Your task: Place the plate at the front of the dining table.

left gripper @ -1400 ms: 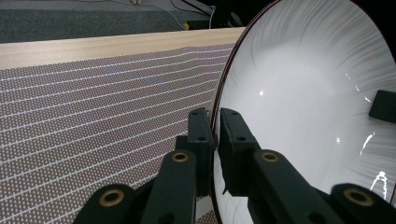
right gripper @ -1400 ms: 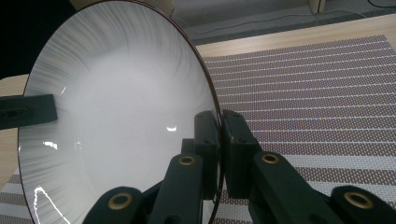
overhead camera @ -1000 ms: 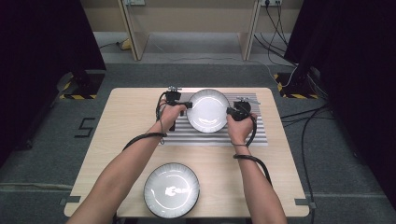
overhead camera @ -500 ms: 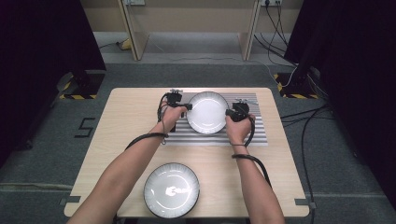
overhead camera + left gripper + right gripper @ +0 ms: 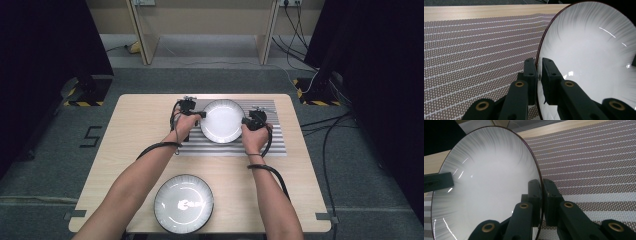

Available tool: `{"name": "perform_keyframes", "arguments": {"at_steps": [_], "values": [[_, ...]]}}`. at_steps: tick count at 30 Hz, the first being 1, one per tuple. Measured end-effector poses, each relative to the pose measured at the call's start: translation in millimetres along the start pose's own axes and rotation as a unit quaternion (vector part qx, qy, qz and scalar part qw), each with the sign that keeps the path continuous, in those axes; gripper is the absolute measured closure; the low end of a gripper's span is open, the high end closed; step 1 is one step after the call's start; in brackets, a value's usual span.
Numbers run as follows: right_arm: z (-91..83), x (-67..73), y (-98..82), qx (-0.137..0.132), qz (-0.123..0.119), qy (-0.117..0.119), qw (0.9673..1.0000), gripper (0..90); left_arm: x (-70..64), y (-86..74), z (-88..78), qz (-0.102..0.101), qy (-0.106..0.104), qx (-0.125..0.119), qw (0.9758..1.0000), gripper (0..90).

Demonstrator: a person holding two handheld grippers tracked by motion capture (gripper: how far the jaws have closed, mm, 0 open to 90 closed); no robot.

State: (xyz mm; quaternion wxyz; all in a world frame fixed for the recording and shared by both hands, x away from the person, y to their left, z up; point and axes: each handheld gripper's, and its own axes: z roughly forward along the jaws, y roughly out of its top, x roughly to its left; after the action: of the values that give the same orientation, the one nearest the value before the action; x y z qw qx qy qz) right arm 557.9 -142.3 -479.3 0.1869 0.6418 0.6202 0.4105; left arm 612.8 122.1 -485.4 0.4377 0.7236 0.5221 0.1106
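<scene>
A white plate with a dark rim [image 5: 222, 120] is held over the striped mat [image 5: 277, 135], one gripper on each side. My left gripper [image 5: 200, 115] is shut on its left rim, and the left gripper view shows the jaws pinching the plate [image 5: 586, 60] edge at my left gripper [image 5: 538, 75]. My right gripper [image 5: 246, 121] is shut on the right rim; in the right gripper view the plate [image 5: 489, 185] edge sits between the jaws of my right gripper [image 5: 541, 195]. The plate looks tilted up off the mat [image 5: 474, 50].
A second white plate with a dark rim [image 5: 183, 203] lies near the front edge of the wooden table [image 5: 140, 130]. The striped mat [image 5: 594, 165] covers the table's back middle. Cables trail from both grippers over the forearms.
</scene>
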Motion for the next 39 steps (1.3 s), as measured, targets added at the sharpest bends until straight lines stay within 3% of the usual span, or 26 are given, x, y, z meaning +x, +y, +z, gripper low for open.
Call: {"name": "perform_keyframes", "arguments": {"at_steps": [10, 20, 22, 27, 35, 39], "values": [[9.3, -5.1, -1.1, 0.0, 0.014, 0.002, 0.9999, 85.6, 0.6, -1.5, 8.6, -0.001, 0.011, 0.0, 0.9999, 77.9], [24.3, -13.9, -5.5, 0.012, 0.052, 0.002, 0.9986, 84.9, 0.2, -1.0, 17.3, 0.001, 0.014, 0.001, 0.9999, 71.1], [26.4, -15.5, -6.5, 0.013, 0.054, 0.002, 0.9984, 84.8, -0.9, 0.4, 17.8, 0.009, 0.016, 0.003, 0.9998, 69.8], [27.3, -16.1, -5.5, 0.014, 0.05, 0.003, 0.9986, 84.1, -0.5, 1.0, 16.7, 0.004, 0.022, -0.008, 0.9997, 64.3], [21.1, -14.6, -1.7, -0.006, 0.047, -0.005, 0.9989, 64.9, -3.2, 6.6, 6.1, 0.005, 0.027, -0.021, 0.9994, 51.3], [15.8, -13.6, -0.4, -0.014, 0.044, -0.008, 0.9989, 59.4, -6.5, 8.9, -1.5, 0.004, 0.026, -0.029, 0.9992, 47.8]]}}
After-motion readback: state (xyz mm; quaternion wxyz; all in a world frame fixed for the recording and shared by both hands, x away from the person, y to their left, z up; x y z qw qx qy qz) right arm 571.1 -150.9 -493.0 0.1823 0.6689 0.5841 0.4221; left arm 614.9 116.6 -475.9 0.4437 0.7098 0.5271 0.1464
